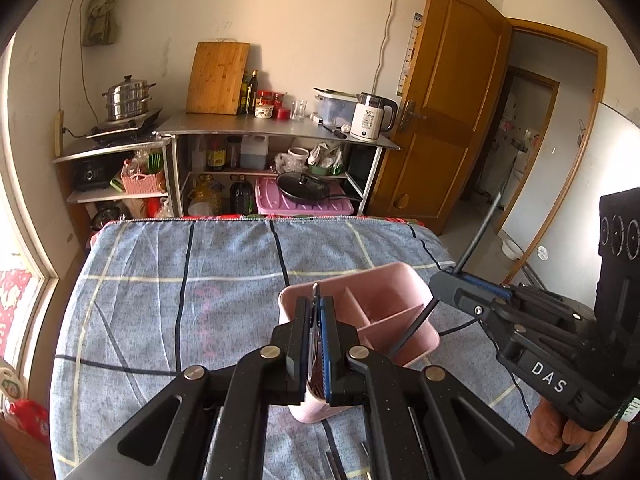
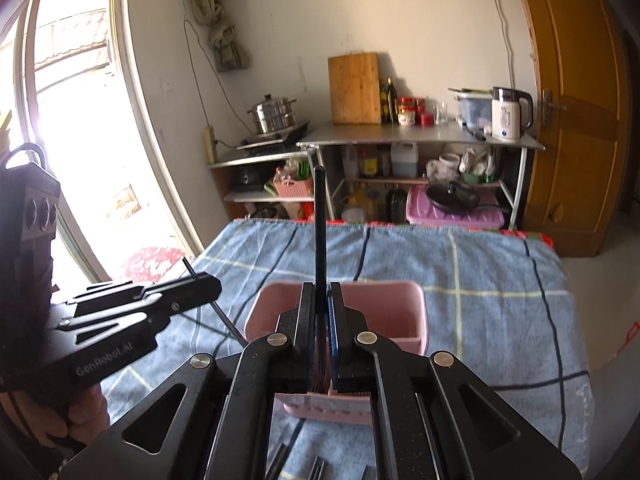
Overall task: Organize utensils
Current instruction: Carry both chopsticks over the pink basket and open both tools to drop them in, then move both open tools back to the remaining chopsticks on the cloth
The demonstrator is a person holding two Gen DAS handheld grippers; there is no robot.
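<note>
A pink utensil holder (image 1: 390, 316), divided into compartments, stands on the blue checked cloth (image 1: 180, 280) near the table's front edge. The left gripper (image 1: 316, 300) hangs directly over its near left rim, jaws clamped on a thin utensil (image 1: 316, 289) standing upright. The right gripper (image 2: 320, 300) sits over the holder's (image 2: 384, 312) near side, closed on a dark slender utensil (image 2: 320, 232) pointing up. Beyond the table's far edge stands a shelf unit (image 1: 280, 132).

Blue plaid cloth (image 1: 192, 280) on table; pink holder (image 1: 396, 320) atop.
</note>
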